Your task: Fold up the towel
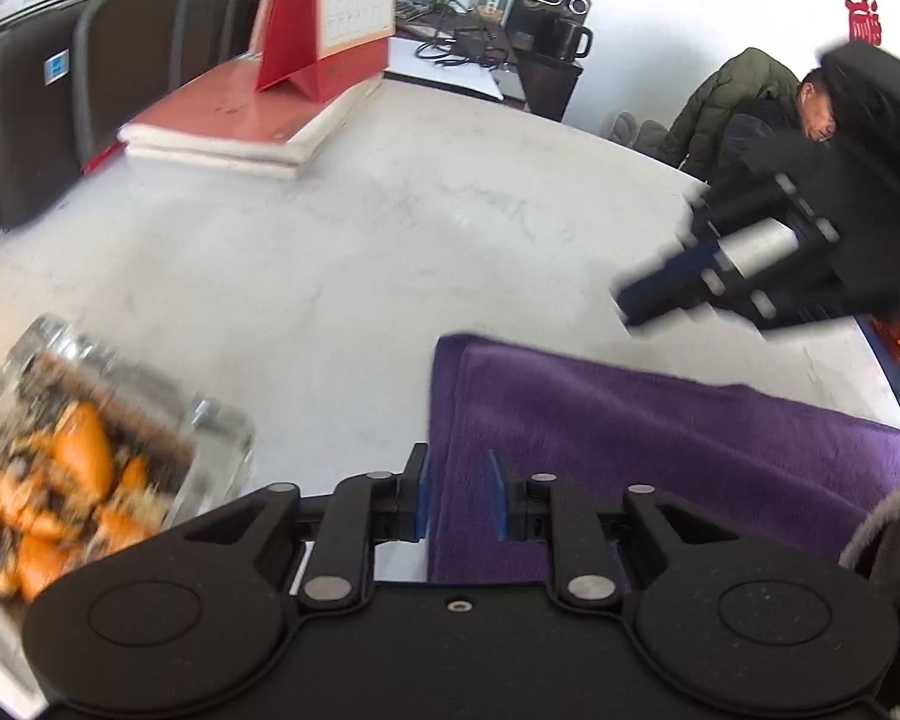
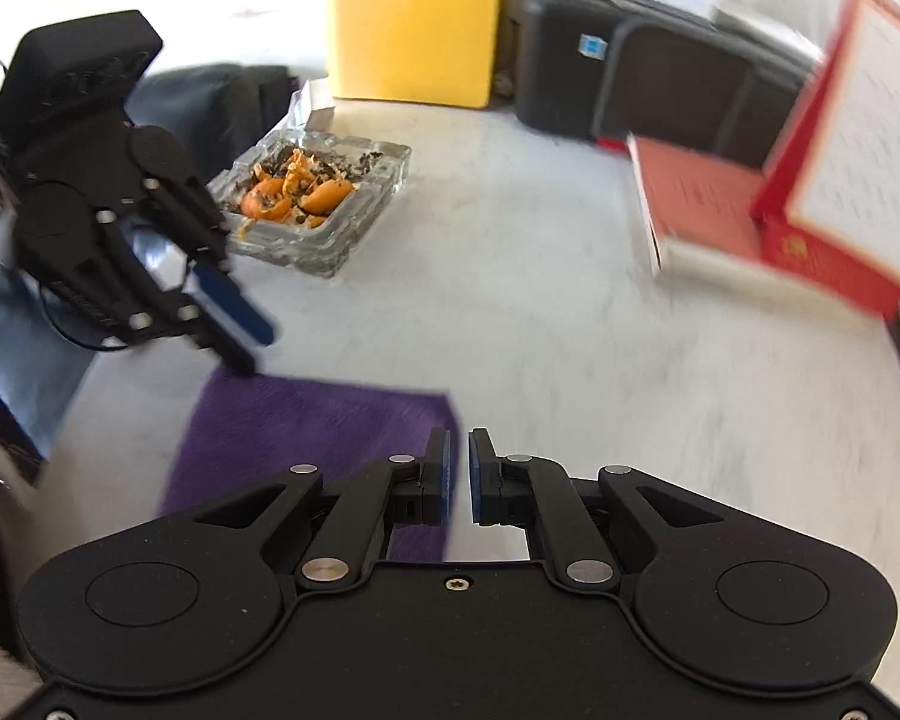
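the purple towel [image 1: 660, 468] lies flat and folded on the pale surface [image 1: 360, 240]; it is my landmark. my left gripper [image 1: 459, 495] hangs over the towel's near left edge, jaws parted a little, nothing pressed between the pads. my right gripper [image 2: 459, 474] sits above the towel's right edge, jaws nearly closed with a thin gap, gripping nothing. left of the towel, apart from it, stands a glass ashtray [image 2: 324, 210] holding orange peel. beyond the towel, well apart, red books [image 1: 240, 126] carry a desk calendar [image 1: 330, 18].
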Demonstrator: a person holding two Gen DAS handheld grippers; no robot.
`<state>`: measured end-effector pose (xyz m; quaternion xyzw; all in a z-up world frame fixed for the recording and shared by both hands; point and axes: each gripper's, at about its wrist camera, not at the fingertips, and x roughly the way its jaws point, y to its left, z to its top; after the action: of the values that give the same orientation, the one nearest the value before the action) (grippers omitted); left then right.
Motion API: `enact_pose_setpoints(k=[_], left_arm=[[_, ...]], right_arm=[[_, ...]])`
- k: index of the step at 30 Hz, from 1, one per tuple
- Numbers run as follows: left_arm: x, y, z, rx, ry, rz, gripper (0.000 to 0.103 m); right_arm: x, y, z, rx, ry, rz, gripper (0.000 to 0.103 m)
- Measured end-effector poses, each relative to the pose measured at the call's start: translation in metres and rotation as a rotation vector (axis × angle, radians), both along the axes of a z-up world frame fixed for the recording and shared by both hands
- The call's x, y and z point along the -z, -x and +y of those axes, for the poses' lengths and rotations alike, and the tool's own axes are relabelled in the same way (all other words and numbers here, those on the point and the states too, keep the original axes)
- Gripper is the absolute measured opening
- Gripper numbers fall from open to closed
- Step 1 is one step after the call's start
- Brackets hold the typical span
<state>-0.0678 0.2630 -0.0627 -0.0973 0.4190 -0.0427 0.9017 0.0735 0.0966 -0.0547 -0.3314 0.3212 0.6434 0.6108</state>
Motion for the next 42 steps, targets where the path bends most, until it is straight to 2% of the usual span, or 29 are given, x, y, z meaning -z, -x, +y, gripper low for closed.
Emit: enact_pose_setpoints(k=[4,7,9,13,16,21,24,27,34,42], left_arm=[[0.009,-0.029,-0.011,0.041,-0.043,0.013,0.020],[0.013,-0.042,-0.014,0.058,-0.076,0.031,0.020],[0.015,-0.047,-0.015,0.064,-0.098,0.043,0.019],[0.016,-0.052,-0.016,0.052,-0.147,0.067,0.018],[0.010,-0.050,-0.020,0.012,-0.217,0.079,0.018],[-0.007,-0.036,-0.030,0.045,-0.162,0.052,0.018],[-0.001,-0.029,-0.043,0.101,-0.182,0.091,0.018],[0.010,-0.024,-0.052,0.122,-0.223,0.143,0.018],[0.014,-0.013,-0.050,0.102,-0.214,0.144,0.019],[0.013,-0.009,-0.046,0.129,-0.216,0.149,0.019]], right_arm=[[0.009,0.017,-0.042,0.102,0.066,0.045,0.008],[0.011,0.029,-0.066,0.164,0.077,0.069,0.008],[0.011,0.037,-0.076,0.192,0.077,0.057,0.012],[0.013,0.043,-0.096,0.290,0.070,0.067,0.013],[0.014,0.046,-0.108,0.336,0.075,0.036,0.013],[0.015,0.040,-0.122,0.424,0.042,0.050,0.013],[0.019,0.034,-0.116,0.402,0.017,0.034,0.013],[0.026,0.027,-0.102,0.334,0.022,0.011,0.013],[0.039,0.020,-0.079,0.203,0.066,-0.017,0.013],[0.040,0.015,-0.076,0.205,0.082,0.003,0.013]])
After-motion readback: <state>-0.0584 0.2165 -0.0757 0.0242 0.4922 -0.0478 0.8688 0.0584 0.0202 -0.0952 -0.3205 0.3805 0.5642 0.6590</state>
